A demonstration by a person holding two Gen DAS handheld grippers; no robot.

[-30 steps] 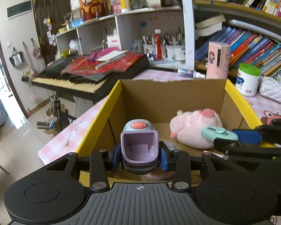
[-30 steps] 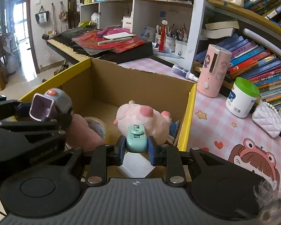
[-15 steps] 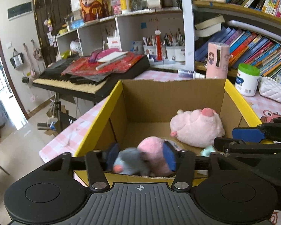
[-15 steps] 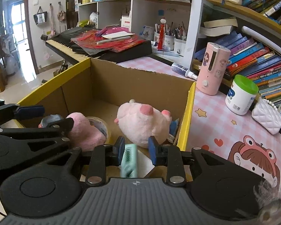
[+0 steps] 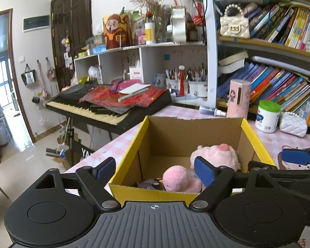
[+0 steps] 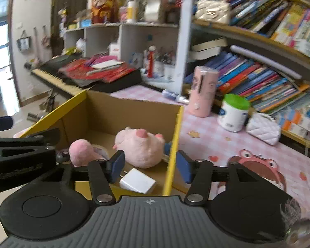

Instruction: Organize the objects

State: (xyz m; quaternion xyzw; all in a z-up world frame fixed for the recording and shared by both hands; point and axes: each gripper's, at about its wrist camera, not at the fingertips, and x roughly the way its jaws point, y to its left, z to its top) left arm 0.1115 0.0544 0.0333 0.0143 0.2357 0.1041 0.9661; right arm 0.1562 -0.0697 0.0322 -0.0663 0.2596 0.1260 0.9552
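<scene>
A cardboard box with yellow rims [image 5: 196,134] [image 6: 122,115] stands on the pink checked table. Inside lie a pink pig plush [image 5: 215,157] [image 6: 140,148], a smaller pink plush [image 5: 179,179] [image 6: 82,150], a grey-purple toy [image 5: 148,185] and a white charger [image 6: 137,180]. My left gripper [image 5: 155,168] is open and empty above the box's near left corner. My right gripper [image 6: 150,164] is open and empty over the box's right rim. The right gripper's arm shows at the right in the left wrist view [image 5: 295,161].
On the table right of the box stand a pink cylinder [image 6: 204,91], a green-lidded jar [image 6: 233,113], a white quilted purse [image 6: 262,128] and a spray bottle [image 5: 211,110]. Bookshelves rise behind. A keyboard with red papers [image 5: 113,103] stands left.
Both grippers opened and dropped their toys into the box: the grey-purple toy from the left, the teal one from the right. Both then rose and pulled back.
</scene>
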